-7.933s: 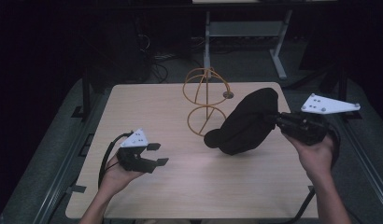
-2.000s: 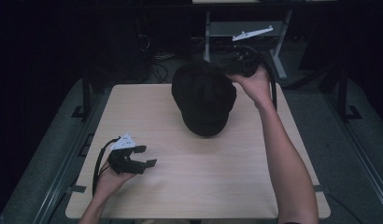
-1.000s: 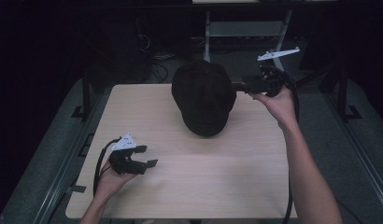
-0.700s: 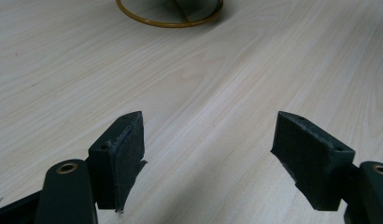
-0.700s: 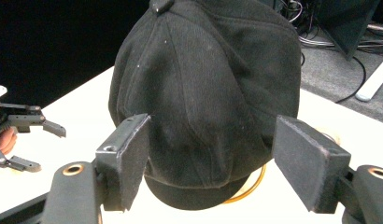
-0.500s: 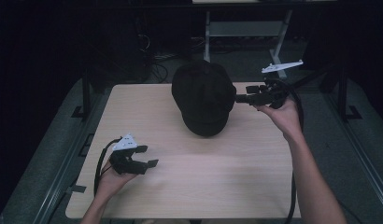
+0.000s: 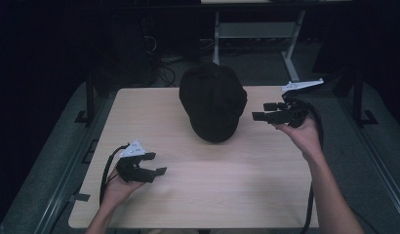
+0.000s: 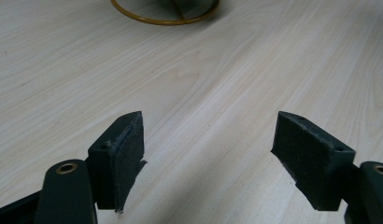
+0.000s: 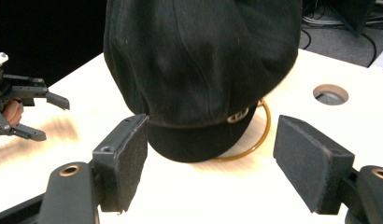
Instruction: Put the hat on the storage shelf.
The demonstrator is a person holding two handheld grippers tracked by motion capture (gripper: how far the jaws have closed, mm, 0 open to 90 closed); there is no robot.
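Black cap [image 7: 213, 102] sits over a gold wire stand [image 9: 255, 140] toward the far middle of the light wooden bench [image 7: 227, 195], its brim pointing at the near edge. In the right gripper view the stand's round base ring peeks out from under the brim, resting flat on the wood, with a round cable hole [image 9: 330, 94] in the benchtop just beyond it.

The right gripper [image 7: 265, 111] hovers just to the right of the cap, level and aimed at it, clear of the fabric. Its fingers [image 9: 124, 163] stand wide apart with nothing between them, having just been opening; the cap's brim lies ahead of them, not yet within reach of the pads.

The left gripper [image 7: 154, 164] rests low near the bench's front left corner, well apart from the cap. Its fingers [image 8: 119, 156] are likewise spread wide over bare wood, gripping nothing, and the stand's base ring shows at the top edge of the left gripper view.
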